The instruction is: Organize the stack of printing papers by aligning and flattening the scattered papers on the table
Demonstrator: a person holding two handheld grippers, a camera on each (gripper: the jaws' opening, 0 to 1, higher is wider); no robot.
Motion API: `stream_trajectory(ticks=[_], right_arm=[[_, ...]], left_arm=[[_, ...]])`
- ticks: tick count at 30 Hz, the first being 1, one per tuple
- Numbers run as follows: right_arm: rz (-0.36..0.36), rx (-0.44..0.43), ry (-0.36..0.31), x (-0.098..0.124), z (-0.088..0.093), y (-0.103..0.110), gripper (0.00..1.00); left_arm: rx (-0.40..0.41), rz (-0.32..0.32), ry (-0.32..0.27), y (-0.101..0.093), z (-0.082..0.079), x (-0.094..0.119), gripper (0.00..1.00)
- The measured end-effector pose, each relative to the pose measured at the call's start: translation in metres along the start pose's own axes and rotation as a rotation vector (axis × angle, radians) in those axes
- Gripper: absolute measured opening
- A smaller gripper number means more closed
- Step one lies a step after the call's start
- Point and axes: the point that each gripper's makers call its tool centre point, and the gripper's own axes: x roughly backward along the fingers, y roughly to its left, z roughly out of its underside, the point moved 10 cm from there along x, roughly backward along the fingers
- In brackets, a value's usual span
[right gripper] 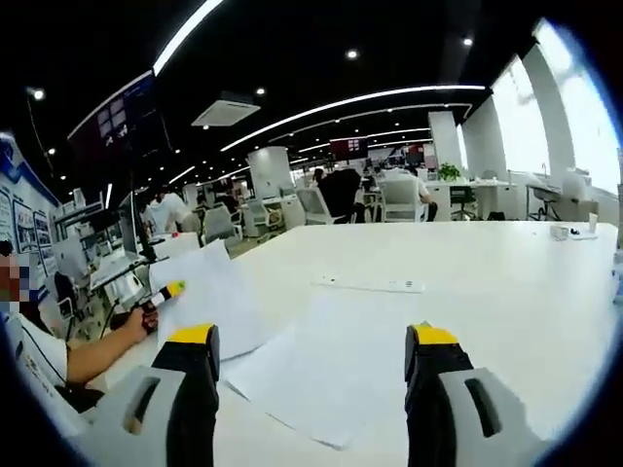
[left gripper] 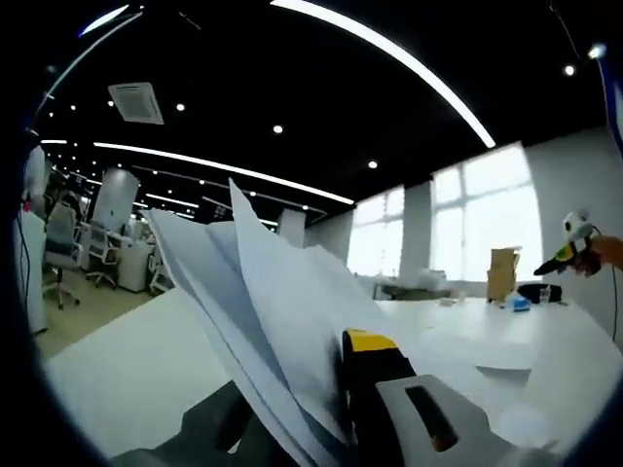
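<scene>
Left claw (left gripper: 326, 399) clamps lifted papers (left gripper: 263, 311); right claw (right gripper: 311, 375) gapes over table (right gripper: 506, 292) sheets (right gripper: 331, 375) — square edges before pressing flat.

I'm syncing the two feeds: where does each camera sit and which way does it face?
Left gripper view: rides the left gripper, facing windows across the table; its jaws clamp papers.
Right gripper view: rides the right gripper, jaws open, over a loose sheet, facing desks; a forearm shows.
Shared: the table and papers.
</scene>
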Motion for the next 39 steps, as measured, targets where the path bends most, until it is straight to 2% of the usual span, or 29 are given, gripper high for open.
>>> stream_trajectory(ticks=[4, 6, 11, 16, 19, 30, 39], right_arm=[[0.037, 0.104, 0.016, -0.002, -0.001, 0.0, 0.9], [0.056, 0.133, 0.028, 0.0, -0.003, 0.002, 0.9], [0.07, 0.144, 0.044, 0.001, -0.003, -0.003, 0.9], [0.09, 0.176, 0.111, 0.001, 0.002, -0.01, 0.9], [0.097, 0.182, 0.115, 0.001, 0.003, -0.01, 0.9], [0.138, 0.208, 0.155, -0.007, -0.005, -0.017, 0.9], [0.137, 0.216, 0.168, -0.015, -0.009, -0.02, 0.9]], left_arm=[[0.007, -0.002, -0.001, -0.004, -0.001, 0.002, 0.11], [0.009, -0.003, 0.0, -0.007, -0.001, 0.002, 0.11], [0.01, -0.004, -0.001, -0.006, -0.001, 0.001, 0.11], [0.004, -0.005, -0.001, -0.007, -0.001, 0.001, 0.11], [0.005, -0.006, -0.001, -0.001, -0.001, -0.001, 0.11], [0.006, -0.008, 0.001, 0.001, -0.001, -0.002, 0.11], [0.011, -0.006, 0.0, 0.004, -0.001, -0.002, 0.11]])
